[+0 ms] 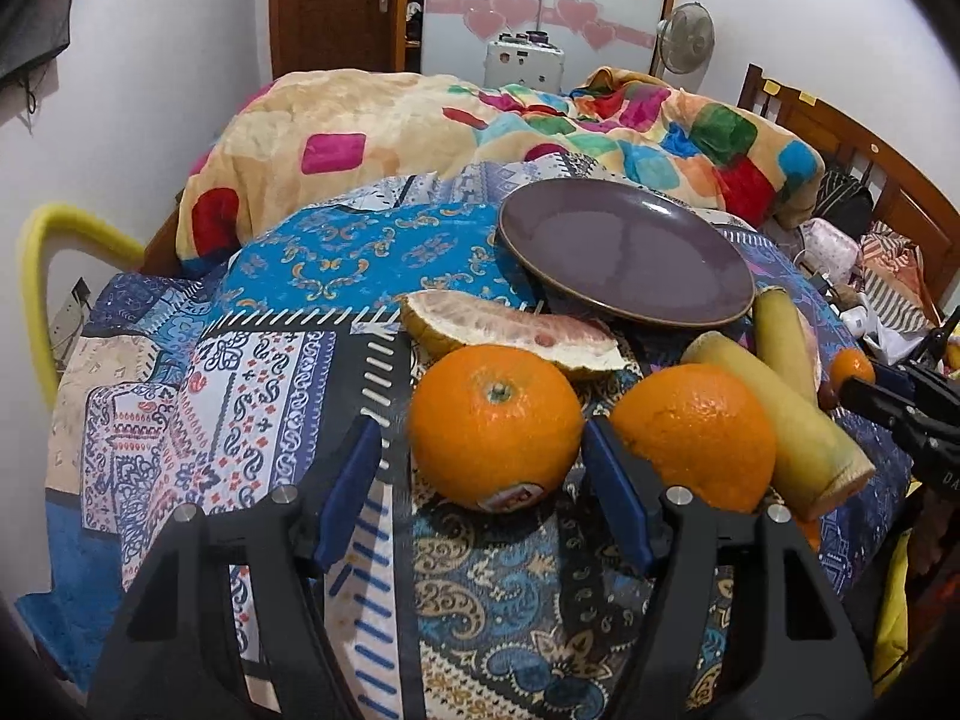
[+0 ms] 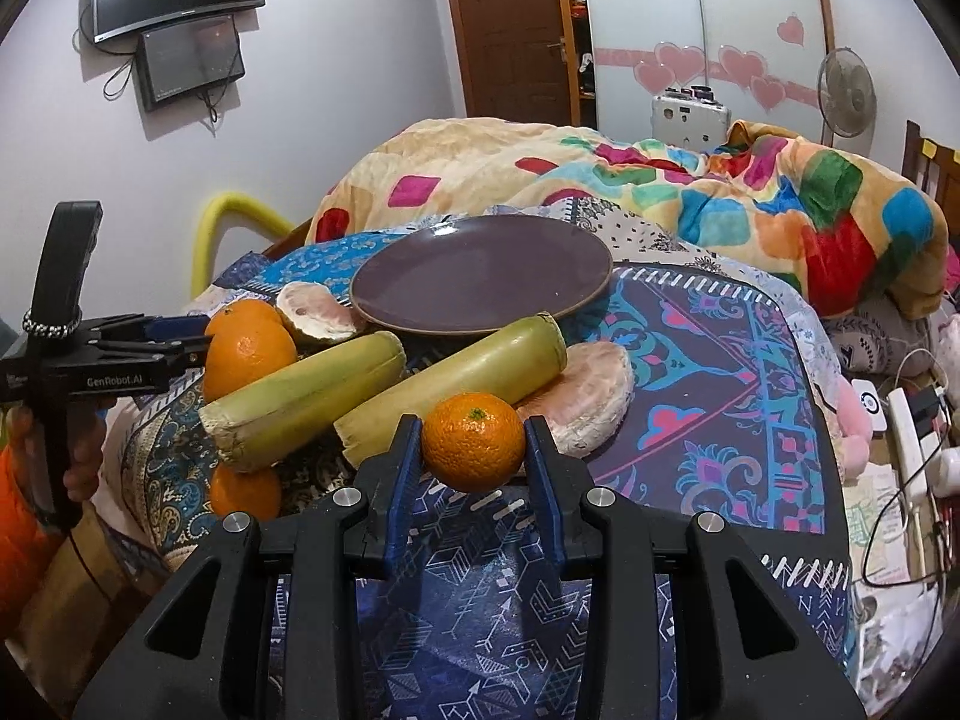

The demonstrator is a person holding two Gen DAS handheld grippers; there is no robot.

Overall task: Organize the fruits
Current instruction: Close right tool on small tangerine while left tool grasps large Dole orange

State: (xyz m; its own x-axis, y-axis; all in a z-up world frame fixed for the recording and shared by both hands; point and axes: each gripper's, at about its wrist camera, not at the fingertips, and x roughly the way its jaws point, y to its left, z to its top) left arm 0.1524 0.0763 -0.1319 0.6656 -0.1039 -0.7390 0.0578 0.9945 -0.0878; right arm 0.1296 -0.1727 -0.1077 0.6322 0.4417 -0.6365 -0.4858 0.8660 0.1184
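A purple plate [image 1: 624, 252] lies empty on the patterned cloth, also in the right wrist view [image 2: 480, 276]. My left gripper [image 1: 480, 438] is open around a large orange [image 1: 495, 423], its blue fingers [image 1: 354, 480] apart from the skin. A second orange [image 1: 696, 432] sits right of it. My right gripper [image 2: 474, 444] has its jaws against a small orange [image 2: 474, 441]. Two sugarcane pieces [image 2: 306, 399] [image 2: 456, 378] and pomelo pieces [image 1: 510, 330] [image 2: 588, 402] lie between the fruit and the plate. The left gripper also shows in the right wrist view [image 2: 180, 342].
The cloth-covered table [image 2: 720, 396] stands in front of a bed with a colourful blanket [image 2: 660, 192]. Another orange [image 2: 243, 492] lies under the sugarcane. Cables and a power strip [image 2: 906, 450] are at the right. A yellow padded rail [image 1: 42, 276] is at the left.
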